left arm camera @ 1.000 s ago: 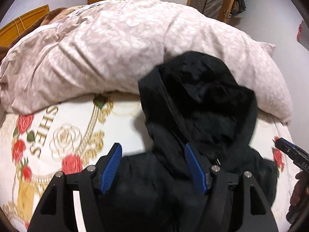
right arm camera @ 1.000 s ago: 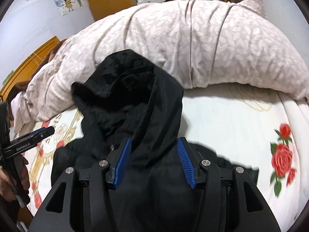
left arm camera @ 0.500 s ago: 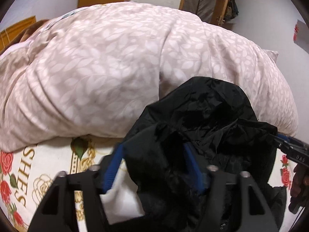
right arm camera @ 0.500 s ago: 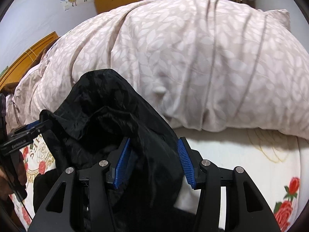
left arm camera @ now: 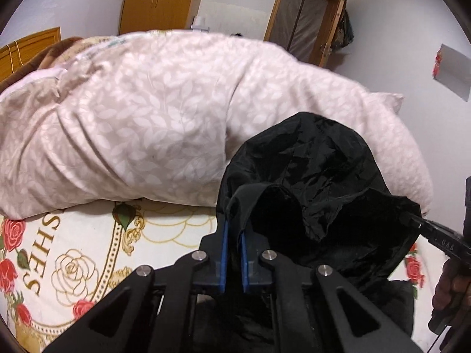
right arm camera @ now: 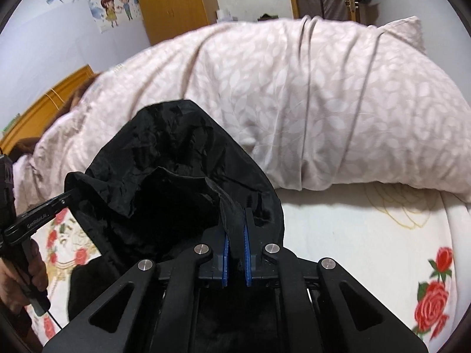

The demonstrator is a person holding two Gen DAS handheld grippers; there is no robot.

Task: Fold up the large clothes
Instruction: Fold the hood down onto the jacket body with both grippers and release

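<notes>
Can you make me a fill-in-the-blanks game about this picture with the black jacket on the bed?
1. Both grippers are shut on the black ____.
2. The left gripper and the right gripper have pads coloured ____.
3. The sheet has red ____ printed on it.
4. Behind the jacket lies a pink quilt with a ____ pattern.

Missing words: jacket; blue; roses; leaf

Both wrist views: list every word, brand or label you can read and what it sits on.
"SHES", gold letters running sideways on the rose-printed bedsheet; the word may begin under the quilt.
"GenRobot.AI", white print on the finger of the left tool, seen from the right wrist.
"DAS", partial white print on the finger of the right tool, seen from the left wrist; the rest is cut off.
Cartoon poster: small marks on it, too small to read.
</notes>
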